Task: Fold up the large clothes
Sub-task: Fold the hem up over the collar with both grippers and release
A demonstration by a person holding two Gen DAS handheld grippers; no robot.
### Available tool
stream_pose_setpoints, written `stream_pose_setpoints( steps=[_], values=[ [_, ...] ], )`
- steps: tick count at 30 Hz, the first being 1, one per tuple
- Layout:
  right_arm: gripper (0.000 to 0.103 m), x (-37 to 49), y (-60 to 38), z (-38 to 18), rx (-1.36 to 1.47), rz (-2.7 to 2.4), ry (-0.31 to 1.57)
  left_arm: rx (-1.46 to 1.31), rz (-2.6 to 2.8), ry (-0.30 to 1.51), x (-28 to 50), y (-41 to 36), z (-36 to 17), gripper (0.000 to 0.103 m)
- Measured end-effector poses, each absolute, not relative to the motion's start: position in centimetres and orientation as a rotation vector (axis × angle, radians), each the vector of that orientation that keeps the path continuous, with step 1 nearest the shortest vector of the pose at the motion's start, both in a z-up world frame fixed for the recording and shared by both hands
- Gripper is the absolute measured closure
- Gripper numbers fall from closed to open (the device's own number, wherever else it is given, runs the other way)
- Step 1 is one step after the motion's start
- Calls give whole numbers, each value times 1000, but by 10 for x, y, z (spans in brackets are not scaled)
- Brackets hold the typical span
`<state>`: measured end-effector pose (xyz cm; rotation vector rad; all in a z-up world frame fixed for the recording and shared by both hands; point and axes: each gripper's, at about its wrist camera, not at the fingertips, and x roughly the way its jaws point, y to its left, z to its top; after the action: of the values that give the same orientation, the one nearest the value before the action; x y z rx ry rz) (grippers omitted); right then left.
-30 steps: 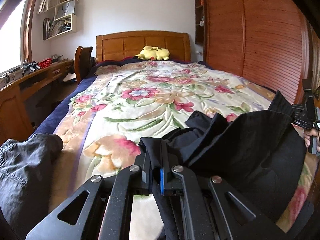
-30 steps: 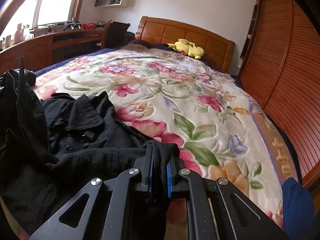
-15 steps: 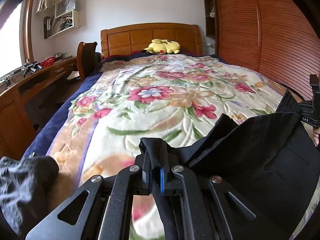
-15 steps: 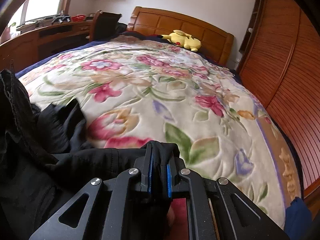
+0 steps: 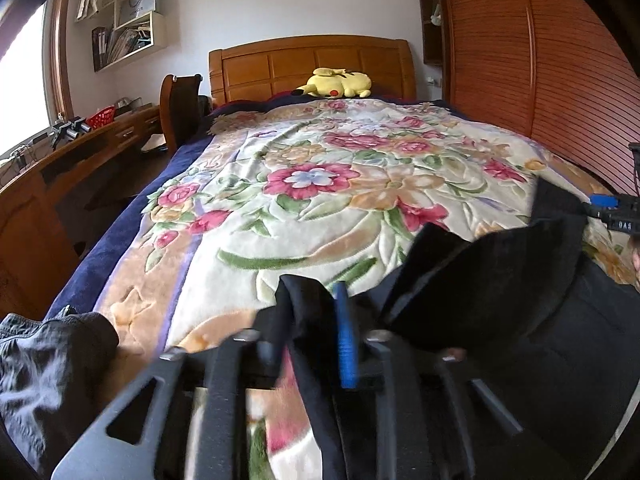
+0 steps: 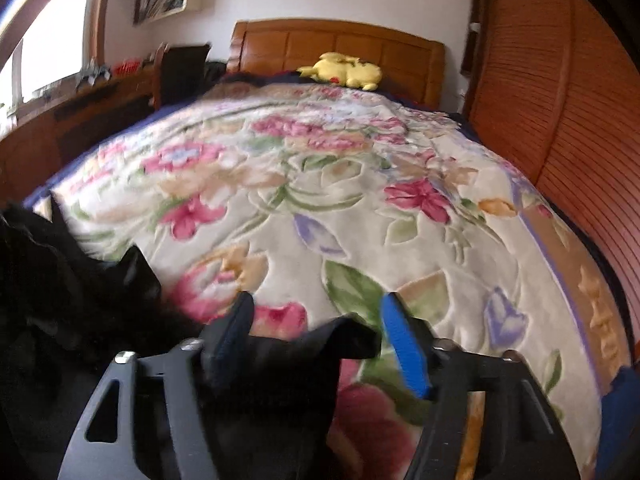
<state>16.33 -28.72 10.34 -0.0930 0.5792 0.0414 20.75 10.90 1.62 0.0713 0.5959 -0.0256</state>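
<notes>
A large black garment (image 5: 520, 320) lies bunched at the near end of a bed with a floral blanket (image 5: 320, 184). My left gripper (image 5: 308, 332) is open, its blue-padded jaws parted, with a black fold of the garment still lying between them. My right gripper (image 6: 320, 336) is open wide, and a loose edge of the black garment (image 6: 280, 360) droops between its fingers. The right gripper also shows at the right edge of the left wrist view (image 5: 616, 212).
A dark grey garment (image 5: 48, 368) lies at the bed's near left corner. A yellow plush toy (image 5: 336, 82) rests by the wooden headboard (image 5: 312, 64). A wooden desk (image 5: 60, 160) and chair stand on the left, a slatted wardrobe (image 5: 540, 60) on the right.
Both grippers were shut on the black garment's edge and have now opened, the right one wide. The garment has slackened and dropped toward the bed.
</notes>
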Motion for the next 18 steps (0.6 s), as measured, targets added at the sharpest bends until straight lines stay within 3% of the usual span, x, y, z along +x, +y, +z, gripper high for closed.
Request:
stream_pose_setpoints(
  steps=[1, 3, 4, 18],
  values=[
    [33, 159, -289, 105, -92, 35, 574, 73, -24, 585, 202, 109, 18, 55],
    [33, 152, -291, 104, -109, 31, 575, 69, -34, 566, 191, 110, 24, 25],
    [33, 148, -291, 102, -119, 23, 577, 60, -39, 558, 187, 111, 26, 22],
    [33, 183, -294, 54, -93, 89, 774, 28, -190, 580, 120, 52, 14, 21]
  ],
)
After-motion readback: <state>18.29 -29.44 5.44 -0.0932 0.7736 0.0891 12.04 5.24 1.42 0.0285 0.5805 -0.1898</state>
